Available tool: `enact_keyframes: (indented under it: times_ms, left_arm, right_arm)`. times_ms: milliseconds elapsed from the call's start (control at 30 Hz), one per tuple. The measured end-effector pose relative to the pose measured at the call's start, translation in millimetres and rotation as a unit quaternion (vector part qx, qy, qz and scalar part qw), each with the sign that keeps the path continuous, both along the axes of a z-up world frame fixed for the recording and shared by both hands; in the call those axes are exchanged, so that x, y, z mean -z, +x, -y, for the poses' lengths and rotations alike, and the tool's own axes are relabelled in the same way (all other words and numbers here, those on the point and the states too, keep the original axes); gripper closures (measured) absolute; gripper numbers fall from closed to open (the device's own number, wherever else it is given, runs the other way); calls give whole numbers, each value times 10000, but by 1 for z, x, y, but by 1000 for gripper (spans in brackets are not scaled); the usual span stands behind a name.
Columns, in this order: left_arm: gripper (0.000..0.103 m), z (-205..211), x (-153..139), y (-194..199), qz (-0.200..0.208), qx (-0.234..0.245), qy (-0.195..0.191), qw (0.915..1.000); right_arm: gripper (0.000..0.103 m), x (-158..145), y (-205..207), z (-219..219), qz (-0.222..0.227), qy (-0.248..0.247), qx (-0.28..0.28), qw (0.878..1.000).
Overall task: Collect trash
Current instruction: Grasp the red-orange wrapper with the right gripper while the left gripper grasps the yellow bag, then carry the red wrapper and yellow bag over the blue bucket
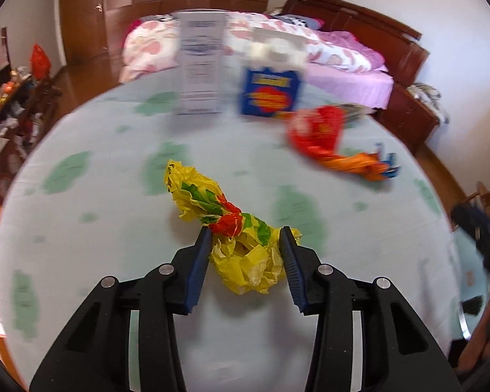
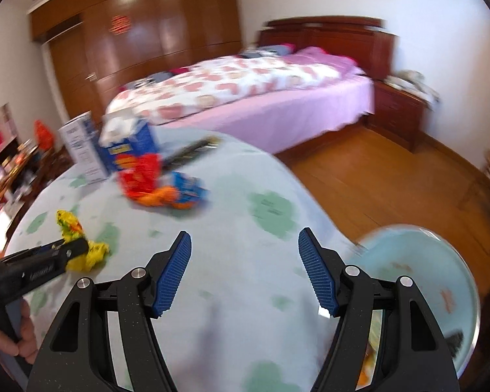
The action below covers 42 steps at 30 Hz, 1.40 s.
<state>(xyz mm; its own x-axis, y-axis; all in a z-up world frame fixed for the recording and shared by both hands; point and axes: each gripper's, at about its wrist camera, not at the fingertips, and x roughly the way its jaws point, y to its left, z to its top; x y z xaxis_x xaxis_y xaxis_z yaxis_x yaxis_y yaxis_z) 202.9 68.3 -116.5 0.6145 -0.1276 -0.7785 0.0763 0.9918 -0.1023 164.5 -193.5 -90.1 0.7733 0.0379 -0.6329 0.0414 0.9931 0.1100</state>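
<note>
Crumpled yellow wrapper (image 1: 241, 245) with red and green print, lying on the pale green-blotched tablecloth (image 1: 98, 222) toward the near left part of the table. Near end sits between the blue pads of the left gripper (image 1: 246, 240); both pads touch the plastic at its sides, pinching it, far end trailing free beyond the tips. From the right wrist view, same wrapper (image 2: 69, 225) half covered by the left gripper's black finger (image 2: 54, 254), only lumps showing either side.

Right gripper (image 2: 245, 245) hangs with fingers wide apart, nothing between them, bare cloth below. A hand (image 2: 23, 339) cut off at the lower left edge of that view, gripping a dark handle.

Farther back, blurred by motion: red and orange wrappers (image 1: 323, 137) with a blue scrap alongside, a blue carton (image 1: 269, 93), a tall white box (image 1: 201, 62); print unreadable. A dark flat object (image 2: 192, 152) behind the carton, too smeared to identify.

Open cloth between the yellow wrapper and the red pile. Table edge curves off at right, with wooden floor (image 2: 375, 176) beyond and a pink bed (image 2: 261, 104) well apart. Pale blue round bin (image 2: 418, 261) just beside the table's right edge, its contents hard to make out, partly behind the right finger.
</note>
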Motion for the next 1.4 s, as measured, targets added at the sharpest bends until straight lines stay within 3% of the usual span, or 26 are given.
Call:
enact_keyframes:
  times_ms: [100,233,333,533,600,867,1000,1100,1233,1400]
  left_arm:
    - [60,-31,-2,-9,13,-160,127,9998]
    - [60,-64,3,-14,-99,-246,-176,9995]
    - [60,-74,4,-15,-67,-217,-226,9995]
    - [60,-81,12,-16,-49,-137,-454,9989]
    - [60,-81,13,-15,-31,-106,-488,9987]
    - [60,-83,15,-14,-25,-132,-599,9981]
    - [62,-82,14,-16,-4,-186,-574,9982]
    - [63,-82,12,-20,-21,-352,-585,9977]
    - [64,-72,8,-32,59,-386,-306,9988]
    - [64,-61,3,-47,110,-347,-129,9993]
  right_arm:
    - [35,0,27,-22,-10,-215,-570,9981]
    - [35,4,69,-50,-36,-611,-1238,9904]
    - [35,9,97,-59,-273,-576,-1678,9838]
    - [35,29,130,-78,-914,-590,-1945,9748]
    - [42,36,134,-82,-1036,-702,-1971,9724]
    - [62,37,120,-97,-1177,-934,-1976,9687]
    - [67,37,106,-92,-1328,-720,-1711,9736]
    - [70,36,88,-89,-1296,-311,-1471,9801]
    - [70,31,45,-87,-1091,293,-1077,9877]
    - [70,31,14,-86,-820,360,-836,9925]
